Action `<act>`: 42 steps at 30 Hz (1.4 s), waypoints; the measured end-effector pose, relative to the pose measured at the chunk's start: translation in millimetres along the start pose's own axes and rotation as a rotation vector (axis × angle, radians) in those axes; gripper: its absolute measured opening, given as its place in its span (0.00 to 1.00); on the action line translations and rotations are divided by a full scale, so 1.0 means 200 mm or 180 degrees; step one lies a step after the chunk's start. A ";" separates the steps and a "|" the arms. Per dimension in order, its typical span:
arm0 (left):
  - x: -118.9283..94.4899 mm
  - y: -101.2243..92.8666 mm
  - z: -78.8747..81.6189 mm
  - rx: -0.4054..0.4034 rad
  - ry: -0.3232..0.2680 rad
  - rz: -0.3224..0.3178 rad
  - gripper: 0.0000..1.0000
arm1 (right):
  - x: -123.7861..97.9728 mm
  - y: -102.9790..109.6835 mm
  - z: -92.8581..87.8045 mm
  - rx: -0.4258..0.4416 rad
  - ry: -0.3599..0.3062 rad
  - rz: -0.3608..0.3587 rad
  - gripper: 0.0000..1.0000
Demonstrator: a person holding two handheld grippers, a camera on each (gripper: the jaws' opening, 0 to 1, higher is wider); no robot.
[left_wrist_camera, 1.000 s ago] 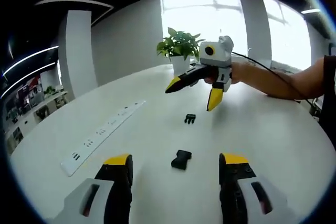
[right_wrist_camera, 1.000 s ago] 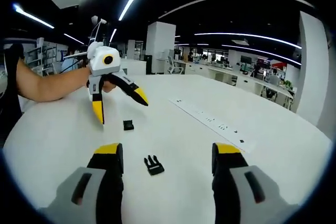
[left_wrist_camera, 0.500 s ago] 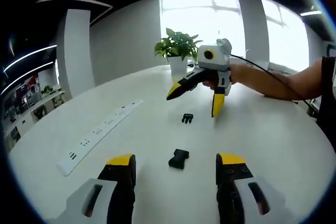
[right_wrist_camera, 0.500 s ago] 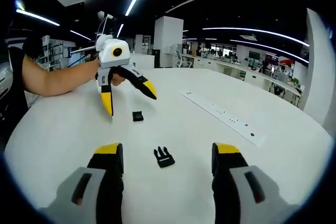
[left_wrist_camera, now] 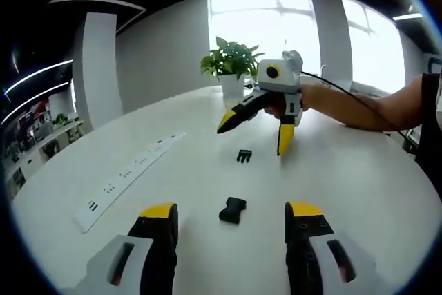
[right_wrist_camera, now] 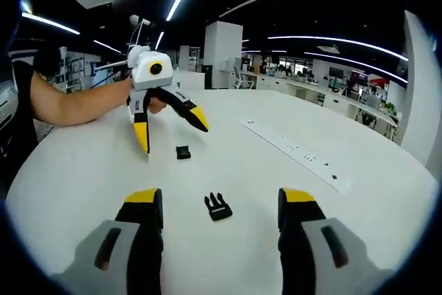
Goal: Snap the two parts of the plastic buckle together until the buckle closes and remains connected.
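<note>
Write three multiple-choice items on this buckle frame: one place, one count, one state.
1. Where does the pronged buckle half lie in the right gripper view?
A. On the white table, in front of the right claw's open jaws
B. Inside the potted plant
C. On top of the power strip

2. How many separate buckle pieces lie on the table?
A. One
B. Two
C. Four

3. What state is the buckle in?
A. Snapped shut
B. Held in a claw
C. Two halves lying apart, untouched

Answers:
1. A: it rests on the bare table just ahead of the right claw.
2. B: the pronged half and the socket half are the only pieces.
3. C: the halves lie with bare table between them, and both the left claw and the right claw are open and empty.
</note>
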State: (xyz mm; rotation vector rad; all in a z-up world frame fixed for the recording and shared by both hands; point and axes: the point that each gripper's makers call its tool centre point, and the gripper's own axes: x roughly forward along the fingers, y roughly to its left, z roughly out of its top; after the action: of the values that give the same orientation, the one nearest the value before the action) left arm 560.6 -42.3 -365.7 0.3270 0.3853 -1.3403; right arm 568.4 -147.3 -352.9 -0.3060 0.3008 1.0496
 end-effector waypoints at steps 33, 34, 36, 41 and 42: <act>0.02 -0.01 -0.02 0.0011 0.0030 -0.0054 0.59 | 0.02 0.03 -0.02 -0.0032 0.0024 0.0069 0.62; 0.02 -0.01 -0.02 0.0011 0.0030 -0.0059 0.59 | 0.02 0.03 -0.02 -0.0031 0.0026 0.0069 0.62; 0.02 0.00 -0.03 0.0006 0.0032 -0.0047 0.59 | 0.02 0.04 -0.02 -0.0027 0.0029 0.0077 0.62; 0.01 0.02 -0.03 -0.0029 0.0027 -0.0033 0.57 | 0.03 0.04 -0.02 -0.0038 0.0031 0.0078 0.60; 0.01 0.02 -0.03 -0.0020 0.0034 -0.0028 0.56 | 0.03 0.04 -0.02 -0.0042 0.0034 0.0083 0.59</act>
State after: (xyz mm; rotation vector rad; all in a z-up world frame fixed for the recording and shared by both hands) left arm 563.8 -40.7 -373.0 0.3275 0.4002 -1.3463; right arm 563.8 -141.4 -359.3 -0.3204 0.3081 1.0764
